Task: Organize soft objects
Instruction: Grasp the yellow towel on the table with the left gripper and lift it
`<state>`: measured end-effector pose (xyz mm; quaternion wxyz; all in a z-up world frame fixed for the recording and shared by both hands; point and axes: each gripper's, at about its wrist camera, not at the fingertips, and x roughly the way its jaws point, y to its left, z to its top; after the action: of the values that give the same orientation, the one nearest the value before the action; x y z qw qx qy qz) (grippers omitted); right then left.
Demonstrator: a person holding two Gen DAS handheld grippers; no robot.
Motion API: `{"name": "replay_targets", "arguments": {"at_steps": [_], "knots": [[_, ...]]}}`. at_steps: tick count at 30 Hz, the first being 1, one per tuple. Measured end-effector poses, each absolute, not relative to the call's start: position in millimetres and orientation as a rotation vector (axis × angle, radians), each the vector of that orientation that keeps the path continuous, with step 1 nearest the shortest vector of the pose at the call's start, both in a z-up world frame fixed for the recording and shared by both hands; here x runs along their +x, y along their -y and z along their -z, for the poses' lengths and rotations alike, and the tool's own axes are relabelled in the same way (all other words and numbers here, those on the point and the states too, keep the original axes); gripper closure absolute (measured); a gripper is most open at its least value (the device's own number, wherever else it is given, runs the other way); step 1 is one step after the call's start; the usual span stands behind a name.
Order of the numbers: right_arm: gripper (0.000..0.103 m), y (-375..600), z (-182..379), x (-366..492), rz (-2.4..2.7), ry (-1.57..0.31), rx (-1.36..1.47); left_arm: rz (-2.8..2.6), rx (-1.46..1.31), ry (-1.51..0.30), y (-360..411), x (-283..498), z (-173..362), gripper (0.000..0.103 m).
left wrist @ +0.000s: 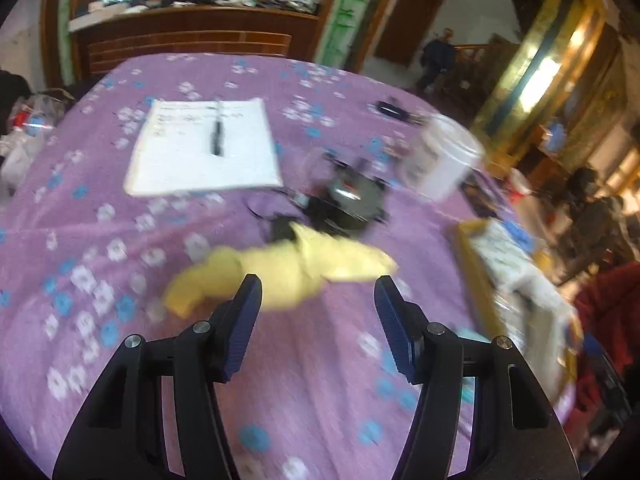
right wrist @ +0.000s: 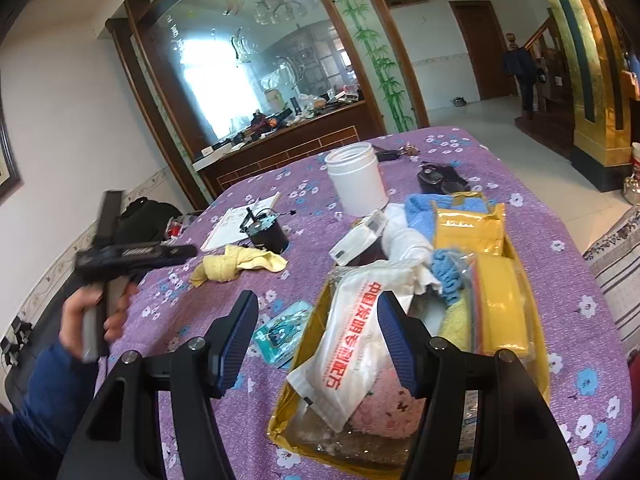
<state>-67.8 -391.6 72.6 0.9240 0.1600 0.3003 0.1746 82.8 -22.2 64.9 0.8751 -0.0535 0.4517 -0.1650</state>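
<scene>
Your left tool is hanging over the purple flowered cloth of the worktop with its jaws standing wide and nothing between them; the crumpled yellow cloth sits just beyond the fingertips, roughly mid-worktop, not touched as far as the blur lets you tell. Past it you've got a small black round gadget, an open notebook with a pen on it toward the far left, and a white jar toward the far right edge. Your right tool is also spread wide and empty, hovering over the gold-rimmed tray near the right edge. That tray is stuffed: a white packet with red lettering, a white rolled cloth, blue cloths, yellow packages and something pink at the bottom. A teal packet lies just beside the tray's left wall.
</scene>
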Motion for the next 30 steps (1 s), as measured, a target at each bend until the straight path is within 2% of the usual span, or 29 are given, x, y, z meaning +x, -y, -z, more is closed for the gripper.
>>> {"name": "replay_targets", "arguments": {"at_steps": [4,11,12,14,17,19,22,25,30], "knots": [[0.041,391,-70,-66,-0.360,-0.624,0.326,0.335,-0.015,-0.910,35,99,-57,0.044],[0.041,389,-65,-60,-0.369,-0.642,0.334,0.328,0.145,-0.972,58,124,-21,0.044],[0.041,388,-65,-60,-0.369,-0.644,0.332,0.318,0.171,-0.965,61,122,-19,0.043],[0.041,386,-65,-59,-0.372,-0.649,0.331,0.316,0.206,-0.953,64,119,-13,0.032],[0.041,380,-66,-56,-0.382,-0.660,0.326,0.217,0.302,-0.941,72,113,2,0.029],[0.041,373,-67,-55,-0.398,-0.667,0.324,0.199,0.255,-0.932,68,113,2,0.029],[0.040,356,-69,-53,-0.426,-0.696,0.306,0.100,0.145,-0.923,47,117,4,0.060],[0.036,335,-71,-49,-0.476,-0.742,0.271,0.135,-0.025,-0.912,22,112,-3,0.062],[0.034,301,-70,-16,-0.508,-0.907,0.165,0.172,-0.103,-0.781,4,91,-32,0.062]]}}
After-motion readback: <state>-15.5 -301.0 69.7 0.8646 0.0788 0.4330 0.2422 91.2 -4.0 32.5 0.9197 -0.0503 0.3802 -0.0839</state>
